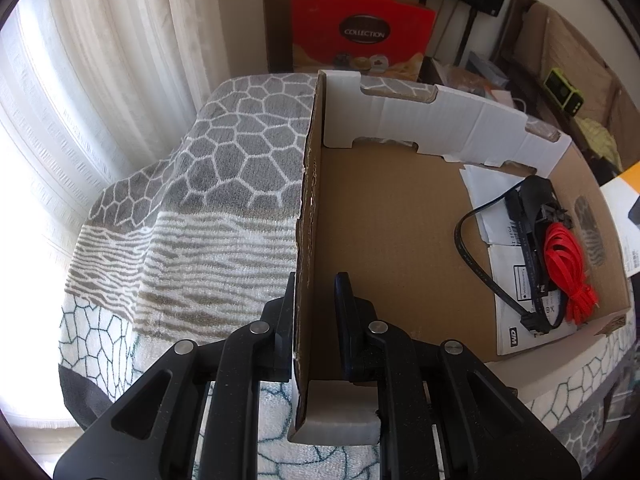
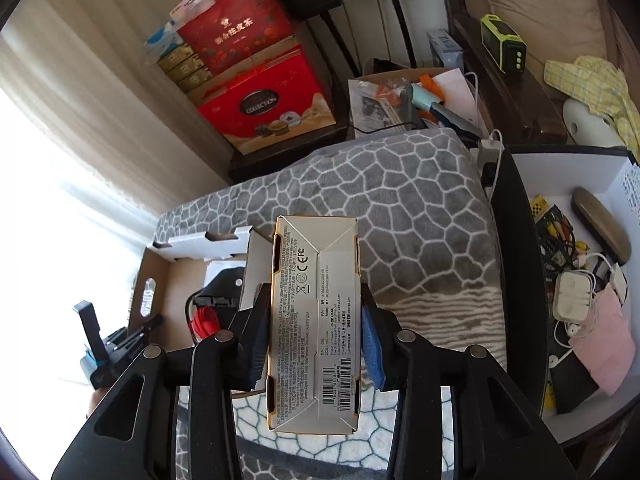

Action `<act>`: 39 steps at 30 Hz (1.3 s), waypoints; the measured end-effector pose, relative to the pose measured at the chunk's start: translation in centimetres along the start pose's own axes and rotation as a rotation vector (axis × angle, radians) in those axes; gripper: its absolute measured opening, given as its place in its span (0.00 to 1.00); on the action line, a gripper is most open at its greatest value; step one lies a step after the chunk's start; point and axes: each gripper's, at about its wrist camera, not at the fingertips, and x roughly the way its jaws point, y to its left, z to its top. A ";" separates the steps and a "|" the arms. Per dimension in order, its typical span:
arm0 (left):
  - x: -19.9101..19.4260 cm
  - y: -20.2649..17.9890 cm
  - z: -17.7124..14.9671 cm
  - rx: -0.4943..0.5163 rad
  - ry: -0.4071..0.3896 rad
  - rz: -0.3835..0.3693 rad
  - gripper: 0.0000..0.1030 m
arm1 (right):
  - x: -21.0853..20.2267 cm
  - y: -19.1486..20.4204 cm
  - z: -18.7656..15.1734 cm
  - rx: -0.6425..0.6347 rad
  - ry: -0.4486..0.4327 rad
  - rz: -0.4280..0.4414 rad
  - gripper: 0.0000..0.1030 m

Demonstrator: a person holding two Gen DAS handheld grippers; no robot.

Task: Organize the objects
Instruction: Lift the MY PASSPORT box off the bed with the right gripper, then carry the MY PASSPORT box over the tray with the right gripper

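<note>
Cardboard formed the shallow tray (image 1: 384, 240) in the left wrist view, resting on a patterned blanket (image 1: 224, 176). The left gripper (image 1: 316, 312) was clamped on the tray's near side wall, one finger outside and one inside. A black cable (image 1: 480, 256) and a red bundle of ties (image 1: 568, 264) lay on papers at the tray's far right.

From the right wrist view, the right gripper (image 2: 312, 336) held a white printed box (image 2: 314, 320) between its pads, above the blanket (image 2: 420, 208). The tray (image 2: 168, 276) sat to the left, and a white bin (image 2: 616, 184) of cables and earphones stood to the right.
</note>
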 end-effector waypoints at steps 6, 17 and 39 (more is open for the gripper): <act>-0.4 0.3 0.0 -0.017 0.001 -0.017 0.14 | -2.4 0.5 1.0 0.000 -0.064 -0.008 0.38; -2.3 1.5 0.3 -0.045 -0.029 -0.041 0.14 | -1.6 7.0 1.8 -0.055 -0.063 0.195 0.38; -2.6 1.4 0.0 -0.031 -0.022 -0.047 0.14 | 14.4 15.6 -2.2 0.028 0.110 0.389 0.38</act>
